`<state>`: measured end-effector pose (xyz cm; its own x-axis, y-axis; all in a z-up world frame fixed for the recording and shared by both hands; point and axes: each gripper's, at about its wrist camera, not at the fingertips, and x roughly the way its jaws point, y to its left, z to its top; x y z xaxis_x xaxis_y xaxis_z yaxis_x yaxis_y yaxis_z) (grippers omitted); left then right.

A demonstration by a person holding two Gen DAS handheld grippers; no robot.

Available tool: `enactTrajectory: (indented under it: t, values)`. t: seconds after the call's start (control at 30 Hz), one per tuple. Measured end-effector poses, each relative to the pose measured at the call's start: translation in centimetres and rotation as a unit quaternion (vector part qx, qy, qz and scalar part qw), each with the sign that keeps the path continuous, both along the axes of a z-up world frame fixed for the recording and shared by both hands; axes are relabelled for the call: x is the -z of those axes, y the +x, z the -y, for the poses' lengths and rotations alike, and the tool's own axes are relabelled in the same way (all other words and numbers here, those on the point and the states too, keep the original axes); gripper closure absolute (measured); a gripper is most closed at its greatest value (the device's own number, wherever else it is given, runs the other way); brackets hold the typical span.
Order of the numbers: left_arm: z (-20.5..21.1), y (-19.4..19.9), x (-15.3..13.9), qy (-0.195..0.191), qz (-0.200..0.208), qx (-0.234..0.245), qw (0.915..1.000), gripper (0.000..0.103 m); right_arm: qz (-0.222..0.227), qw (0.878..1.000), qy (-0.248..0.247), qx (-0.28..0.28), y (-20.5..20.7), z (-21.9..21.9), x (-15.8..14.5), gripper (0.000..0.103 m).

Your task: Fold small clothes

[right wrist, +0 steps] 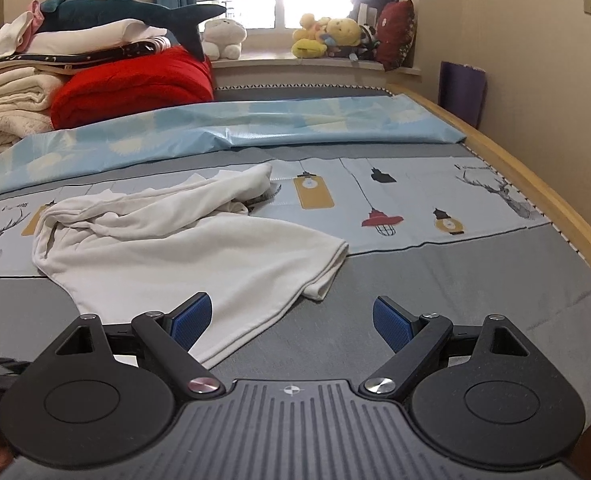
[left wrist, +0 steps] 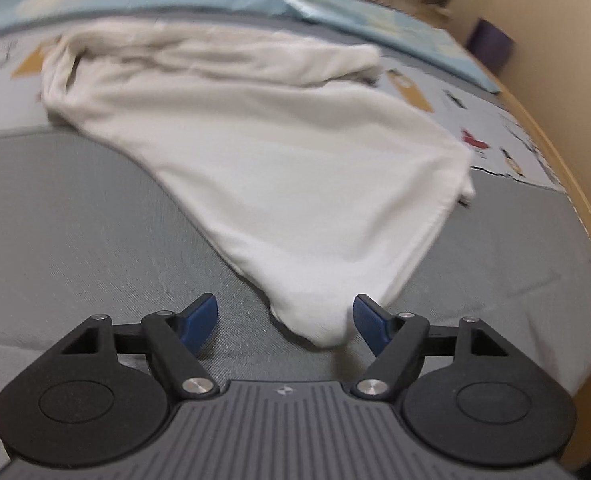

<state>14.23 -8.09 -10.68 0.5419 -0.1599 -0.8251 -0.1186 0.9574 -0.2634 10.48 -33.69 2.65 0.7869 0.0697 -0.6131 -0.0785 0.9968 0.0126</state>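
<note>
White garment (left wrist: 279,160): a pale, crumpled piece of clothing lying on the grey bedspread (left wrist: 75,220), bunched and rumpled at its far end, smoother and tapering to a narrow tip at the near end.
Garment in the right wrist view (right wrist: 183,256): spread across the boundary between the grey band and the printed strip of lamps and deer; one folded corner points toward the right side of the bed.
Left gripper (left wrist: 285,322): jaws spread wide, nothing clamped; both blue pads clear of the cloth or at most grazing it.
Garment relative to left gripper: the narrow tip lies between the two fingers, closer to the right-hand finger, resting on the bedspread.
Left view sharpness: blurred, so the fine contact at the right-hand pad cannot be judged.
Right gripper (right wrist: 291,326): jaws wide apart, holding nothing.
Garment relative to right gripper: the near hem runs under and just past the left-hand finger; the gap between the fingers shows mostly bare grey bedspread.
Light blue sheet (right wrist: 255,124): laid across the bed beyond the garment.
Red quilt (right wrist: 135,88): folded at the far left, with stacked folded linens beside it and a plush shark (right wrist: 135,12) on top.
Windowsill: soft toys (right wrist: 327,36) lined along it.
</note>
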Motion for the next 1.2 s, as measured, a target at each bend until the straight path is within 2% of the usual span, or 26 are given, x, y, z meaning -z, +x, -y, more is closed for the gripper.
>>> enactTrajectory:
  t: [0.03, 0.07, 0.1, 0.13, 0.2, 0.33, 0.43, 0.5, 0.53, 0.63, 0.77, 0.83, 0.9, 1.03, 1.13, 1.2]
  values:
    - [-0.2, 0.4, 0.4, -0.008, -0.007, -0.006, 0.9999, 0.037, 0.0, 1.0, 0.0, 0.003, 0.1, 0.1, -0.1, 0.014]
    - [-0.3, 0.7, 0.8, -0.014, -0.012, -0.006, 0.9998, 0.059, 0.0, 1.0, 0.0, 0.005, 0.0, 0.2, -0.1, 0.014]
    - [-0.2, 1.1, 0.9, -0.008, -0.016, 0.006, 0.9998, 0.074, 0.0, 1.0, 0.0, 0.007, 0.1, 0.2, -0.1, 0.015]
    - [0.0, 1.4, 0.6, 0.004, -0.017, 0.024, 0.9996, 0.097, -0.001, 1.0, -0.001, 0.01, 0.2, 0.3, -0.1, 0.015]
    - [-0.1, 1.5, -0.5, 0.031, -0.006, 0.056, 0.9979, 0.097, -0.003, 1.0, -0.002, 0.013, 0.3, 0.2, -0.1, 0.017]
    - [-2.4, 0.0, -3.7, 0.059, 0.014, 0.103, 0.9929, 0.098, -0.008, 1.0, 0.0, 0.027, 0.5, 0.5, 0.0, 0.023]
    - [-5.6, -1.9, -5.8, 0.099, 0.015, 0.145, 0.9844, 0.098, -0.014, 0.999, 0.014, 0.05, 0.5, 0.8, 0.2, 0.043]
    - [-8.9, -3.6, -6.7, 0.127, 0.009, 0.168, 0.9776, 0.098, -0.019, 0.997, 0.032, 0.068, 0.5, 1.3, 0.7, 0.066]
    - [-10.5, -4.4, -6.8, 0.139, 0.004, 0.175, 0.9748, 0.098, -0.027, 0.996, 0.04, 0.076, 0.6, 1.6, 1.1, 0.068]
    - [-16.8, -7.0, -5.7, 0.164, -0.039, 0.168, 0.9712, 0.098, -0.05, 0.992, 0.065, 0.092, 0.8, 1.9, 1.7, 0.068]
    - [-23.7, -9.6, -2.5, 0.152, -0.127, 0.089, 0.976, 0.097, -0.062, 0.993, 0.063, 0.081, 1.2, 1.0, 2.3, 0.068]
    - [-24.8, -10.2, -2.7, 0.153, -0.124, 0.083, 0.9769, 0.096, -0.07, 0.993, 0.062, 0.067, 1.6, 0.1, 2.7, 0.068]
    - [-25.1, -10.4, -3.2, 0.151, -0.111, 0.09, 0.9782, 0.089, -0.084, 0.994, 0.056, 0.051, 2.2, -1.2, 3.2, 0.067]
    - [-25.8, -9.7, -3.2, 0.125, -0.096, 0.072, 0.9849, 0.066, -0.13, 0.99, 0.051, 0.01, 3.8, -4.3, 5.0, 0.063]
    - [-26.1, -8.6, -2.3, 0.118, -0.106, 0.054, 0.9858, 0.065, -0.167, 0.985, 0.044, -0.004, 5.1, -6.9, 6.6, 0.063]
    - [-25.7, -8.2, -2.0, 0.113, -0.118, 0.049, 0.9853, 0.064, -0.199, 0.979, 0.039, -0.011, 5.8, -8.4, 8.0, 0.054]
